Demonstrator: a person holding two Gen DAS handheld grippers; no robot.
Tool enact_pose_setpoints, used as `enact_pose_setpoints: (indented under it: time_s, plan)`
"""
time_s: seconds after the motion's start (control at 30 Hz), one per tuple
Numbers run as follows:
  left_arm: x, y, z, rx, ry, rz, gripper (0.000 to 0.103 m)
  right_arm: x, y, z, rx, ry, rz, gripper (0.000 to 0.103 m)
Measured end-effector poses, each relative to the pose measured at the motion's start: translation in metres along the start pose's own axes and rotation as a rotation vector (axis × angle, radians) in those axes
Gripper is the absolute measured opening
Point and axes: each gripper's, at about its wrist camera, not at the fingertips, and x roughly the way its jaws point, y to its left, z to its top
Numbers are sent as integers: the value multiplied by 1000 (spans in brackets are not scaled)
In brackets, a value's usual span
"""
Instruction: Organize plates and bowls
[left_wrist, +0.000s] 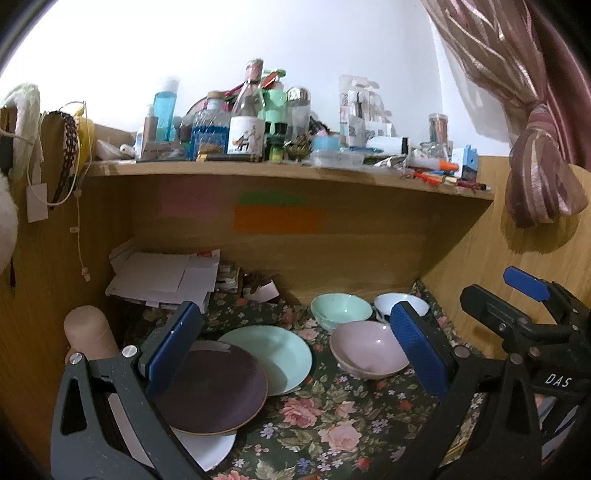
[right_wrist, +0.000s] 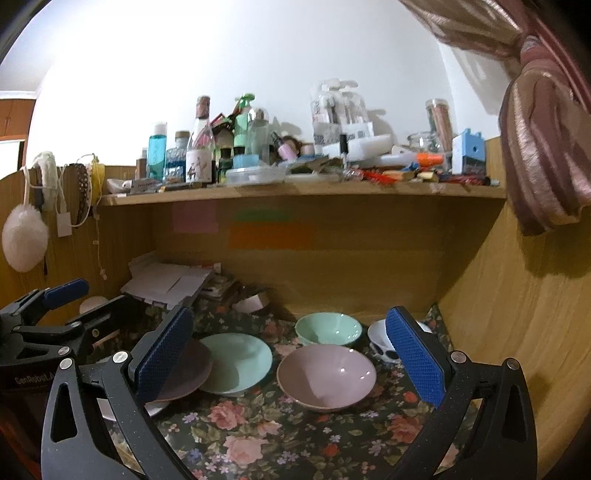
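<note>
Where floral cloth lies, glossy round pink bowl

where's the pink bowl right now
In both wrist views the pink bowl sits on the floral cloth, right of the mint plate and in front of the mint bowl; the right gripper frames it, open.

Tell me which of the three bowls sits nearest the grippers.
The pink bowl. It sits at the front on the floral cloth, closest to both cameras, while the mint bowl and the white bowl sit behind it by the back panel.
</note>
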Motion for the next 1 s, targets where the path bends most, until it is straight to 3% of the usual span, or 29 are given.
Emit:
enact_pose_setpoints:
  time_s: [0.23,0.77,0.87,0.93,1.0]
  plan:
    - [18,21,-17,-3,70,45,103,29,12,-17,-8,53,55,103]
    - [69,117,-75,-104,296,221,103,129,57,-74,-71,342,203,103]
    - [75,130,-85,-106,314,302,102,144,66,-80,-81,372,230,103]
    - [80,138,-91,-105,329,365,99,155,73,-82,-92,394,242,102]
    - [84,146,-96,-115,356,381,92,164,77,-85,-98,411,251,96]
